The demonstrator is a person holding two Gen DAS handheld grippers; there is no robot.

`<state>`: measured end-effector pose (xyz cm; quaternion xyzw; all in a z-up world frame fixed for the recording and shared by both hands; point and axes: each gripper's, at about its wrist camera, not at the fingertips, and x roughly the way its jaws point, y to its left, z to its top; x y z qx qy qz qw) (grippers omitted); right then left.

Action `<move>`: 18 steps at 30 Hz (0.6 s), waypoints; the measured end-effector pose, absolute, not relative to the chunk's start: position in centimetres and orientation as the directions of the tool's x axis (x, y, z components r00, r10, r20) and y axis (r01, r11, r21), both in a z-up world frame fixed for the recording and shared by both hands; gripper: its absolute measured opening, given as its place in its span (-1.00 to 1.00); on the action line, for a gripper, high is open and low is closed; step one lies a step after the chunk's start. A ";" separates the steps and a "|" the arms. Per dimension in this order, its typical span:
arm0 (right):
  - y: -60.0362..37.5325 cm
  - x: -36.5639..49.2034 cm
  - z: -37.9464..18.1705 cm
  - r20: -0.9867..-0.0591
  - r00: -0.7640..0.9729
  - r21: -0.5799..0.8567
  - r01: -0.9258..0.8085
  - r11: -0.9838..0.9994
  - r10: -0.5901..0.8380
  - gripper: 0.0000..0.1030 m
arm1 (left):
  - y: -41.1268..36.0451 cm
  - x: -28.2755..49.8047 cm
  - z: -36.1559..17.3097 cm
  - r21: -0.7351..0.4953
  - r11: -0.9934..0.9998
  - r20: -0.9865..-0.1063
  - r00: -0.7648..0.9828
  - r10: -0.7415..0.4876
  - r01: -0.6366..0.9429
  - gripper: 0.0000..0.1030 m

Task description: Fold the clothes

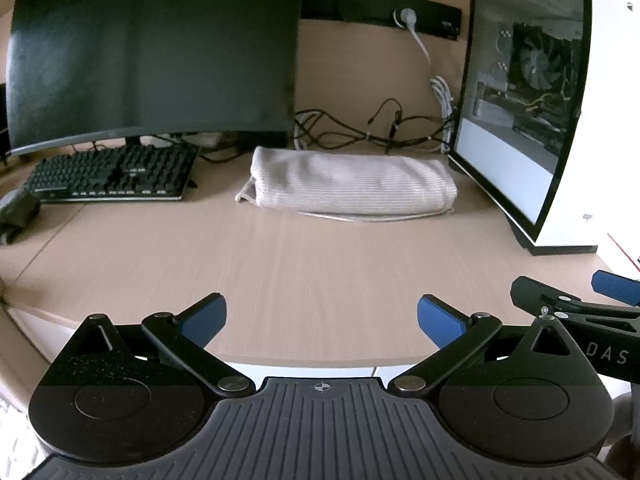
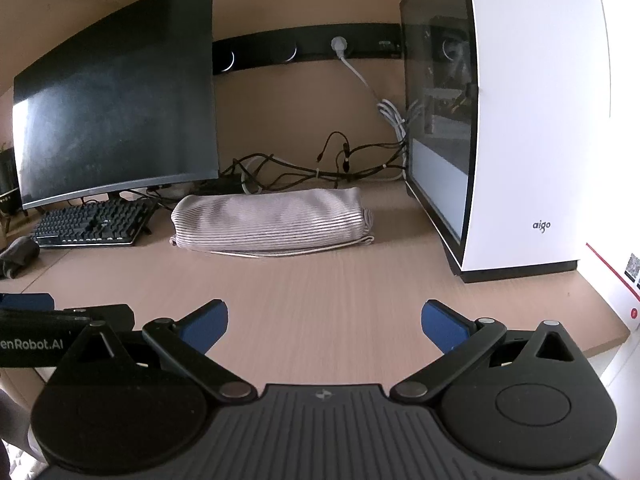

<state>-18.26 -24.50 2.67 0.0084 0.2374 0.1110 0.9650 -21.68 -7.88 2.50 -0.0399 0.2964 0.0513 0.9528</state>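
Both sets of tongs, left (image 1: pixel 322 320) and right (image 2: pixel 324 322), hang apart and empty above the pale wooden worktop (image 1: pixel 320 264); the folded ribbed white garment (image 1: pixel 348 186) lies well ahead (apparently done), near the white computer case (image 1: pixel 568 120).

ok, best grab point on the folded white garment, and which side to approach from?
Probably the loose hem corner sticking out at the white ribbed garment's left end. The rest is a rounded folded bundle with little to pinch. Come in low from the front-left with the left gripper, since cables sit behind and the PC case crowds its right end.
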 end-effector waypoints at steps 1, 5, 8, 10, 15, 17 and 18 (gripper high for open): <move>-24.5 -18.1 2.5 -0.463 0.860 0.067 -0.208 0.976 0.215 1.00 | -7.9 -21.5 2.3 -0.047 0.992 -0.576 0.814 0.072 -0.121 1.00; -24.6 -17.3 2.1 -0.491 0.844 0.073 -0.207 0.976 0.216 1.00 | -7.8 -20.9 1.9 -0.049 0.991 -0.596 0.800 0.069 -0.123 1.00; -24.7 -17.0 1.9 -0.496 0.841 0.077 -0.208 0.975 0.218 1.00 | -7.8 -20.7 1.8 -0.047 0.991 -0.599 0.798 0.071 -0.123 1.00; -24.6 -16.9 1.9 -0.495 0.840 0.079 -0.210 0.975 0.221 1.00 | -7.8 -20.6 1.8 -0.045 0.991 -0.598 0.798 0.073 -0.125 1.00; -24.5 -16.6 1.9 -0.495 0.839 0.078 -0.216 0.973 0.226 1.00 | -7.6 -20.3 1.8 -0.045 0.991 -0.602 0.795 0.075 -0.128 1.00; -24.5 -16.4 1.8 -0.499 0.836 0.080 -0.217 0.973 0.228 1.00 | -7.6 -20.3 1.7 -0.046 0.991 -0.605 0.792 0.076 -0.130 1.00; -24.4 -16.4 1.8 -0.501 0.835 0.080 -0.218 0.973 0.228 1.00 | -7.6 -20.2 1.7 -0.045 0.990 -0.607 0.791 0.076 -0.131 1.00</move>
